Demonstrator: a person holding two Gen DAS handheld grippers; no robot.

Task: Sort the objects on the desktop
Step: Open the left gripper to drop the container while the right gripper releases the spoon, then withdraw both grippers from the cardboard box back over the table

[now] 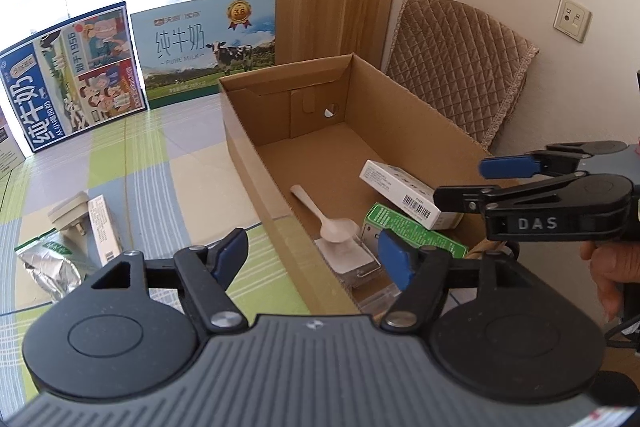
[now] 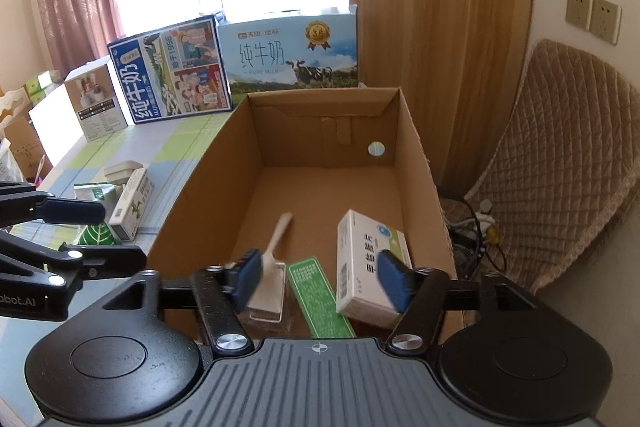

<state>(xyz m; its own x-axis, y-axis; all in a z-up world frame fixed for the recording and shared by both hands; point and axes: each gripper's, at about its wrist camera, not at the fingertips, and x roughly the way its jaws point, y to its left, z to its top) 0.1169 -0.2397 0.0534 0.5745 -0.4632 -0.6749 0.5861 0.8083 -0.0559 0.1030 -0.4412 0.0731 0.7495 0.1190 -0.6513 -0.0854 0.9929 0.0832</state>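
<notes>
From the left wrist view, your left gripper (image 1: 310, 255) stands wide with nothing between its pads, hanging over the near left wall of the box (image 1: 256, 163). What is left to sort lies outside the box, to the left of that wall on the bench (image 1: 152, 147): a foil pouch (image 1: 50, 263), a plug (image 1: 70, 217) and a carton (image 1: 105, 229), bunched together. The carton's long axis runs away from you, roughly parallel to the box wall, so I judge you must swing left and away from the box to reach it. Your right gripper (image 1: 460, 183) comes in from the right over the box, jaws apart and holding nothing, above a white pack (image 1: 400, 195). Inside the box, near its front wall, also lie a spoon (image 1: 328, 217) and a green pack (image 1: 416, 233). From the right wrist view, your right gripper (image 2: 318, 279) is wide open over the front of the box (image 2: 192, 195), gripping nothing; the white pack (image 2: 360, 267) lies just under its right finger, tilted on the green pack (image 2: 320, 299), with the spoon (image 2: 276, 243) to their left. The carton (image 2: 132, 205) and the rest sit beyond the box's left wall, on the side of your left gripper (image 2: 92, 231), which is plainly the nearer one. I would take the next pick with the left hand.
</notes>
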